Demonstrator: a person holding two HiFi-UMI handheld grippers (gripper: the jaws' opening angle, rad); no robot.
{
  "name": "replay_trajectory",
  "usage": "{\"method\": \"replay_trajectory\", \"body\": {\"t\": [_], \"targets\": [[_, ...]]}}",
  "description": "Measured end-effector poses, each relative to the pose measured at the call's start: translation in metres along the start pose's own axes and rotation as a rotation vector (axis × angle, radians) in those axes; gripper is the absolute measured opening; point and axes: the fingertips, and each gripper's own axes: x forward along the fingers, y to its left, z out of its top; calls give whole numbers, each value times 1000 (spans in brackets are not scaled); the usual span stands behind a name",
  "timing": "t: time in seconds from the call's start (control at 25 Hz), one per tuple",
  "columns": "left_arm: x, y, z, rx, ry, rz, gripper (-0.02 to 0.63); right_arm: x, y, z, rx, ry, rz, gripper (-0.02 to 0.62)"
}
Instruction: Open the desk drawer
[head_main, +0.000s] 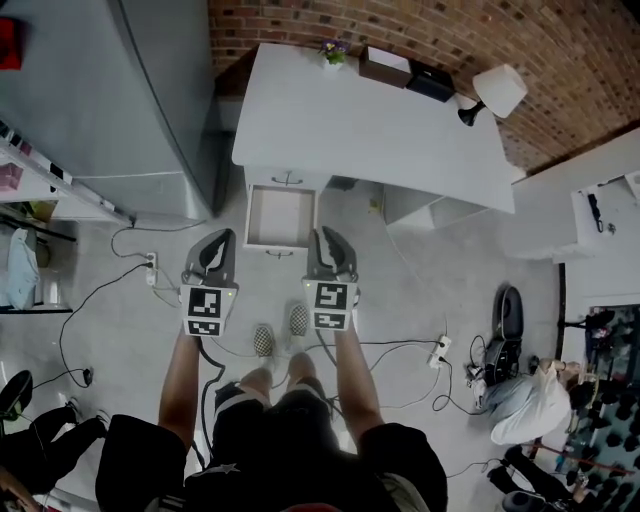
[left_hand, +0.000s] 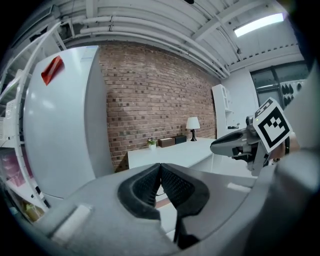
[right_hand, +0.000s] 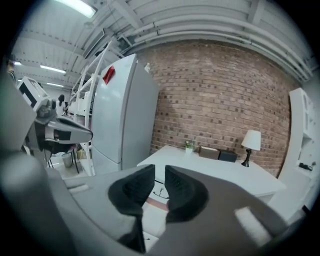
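The white desk (head_main: 370, 120) stands against the brick wall, and its drawer (head_main: 280, 217) is pulled out toward me, showing an empty inside. Both grippers hang in the air in front of the drawer, touching nothing. My left gripper (head_main: 222, 240) is at the drawer's left front corner; its pads meet at the tips (left_hand: 161, 167), so it is shut and empty. My right gripper (head_main: 322, 238) is at the drawer's right front corner. In the right gripper view its pads (right_hand: 160, 172) stand a narrow gap apart with nothing between them. The desk top (right_hand: 220, 170) shows beyond them.
A tall grey fridge (head_main: 110, 100) stands left of the desk. On the desk are a small plant (head_main: 333, 50), two boxes (head_main: 385, 65) and a lamp (head_main: 500, 90). Cables and a power strip (head_main: 150, 268) lie on the floor. A white shelf unit (head_main: 600, 210) is at the right.
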Motion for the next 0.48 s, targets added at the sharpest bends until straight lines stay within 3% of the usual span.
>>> {"method": "replay_trajectory", "body": {"t": [0.24,0.48], "targets": [[-18,-2,41,31,-31,22,11,-30,-19,43,-3,-64,-37,9],[-35,-16,67,42,-53,19,11,-65,-35,60,-8,-98,-61,8]]}}
